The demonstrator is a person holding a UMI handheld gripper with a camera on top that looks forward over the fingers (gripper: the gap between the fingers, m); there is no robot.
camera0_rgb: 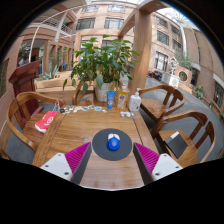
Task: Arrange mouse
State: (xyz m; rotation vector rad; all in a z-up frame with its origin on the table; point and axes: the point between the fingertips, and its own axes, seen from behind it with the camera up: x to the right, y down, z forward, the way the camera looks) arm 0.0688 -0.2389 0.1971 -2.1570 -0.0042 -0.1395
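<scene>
A small blue mouse [113, 143] sits in the middle of a round dark grey mouse mat [112, 145] on a wooden slat table [100, 125]. The gripper [112, 157] has its two fingers spread wide, one at each side of the mat, and the pink pads [77, 156] are not touching anything. The mouse is between the fingers and a little ahead of them.

To do this well, I think the fingers should go down slowly and straight, then close softly on the two sides of the mouse. It looks smooth and rounded, so it could slip or spin if grabbed at a slant.

The table looks hard with long lines in it. Curved wooden chairs [170, 100] stand around it. Beyond the mouse are a leafy green plant [100, 60] and some small bottles [134, 101].
</scene>
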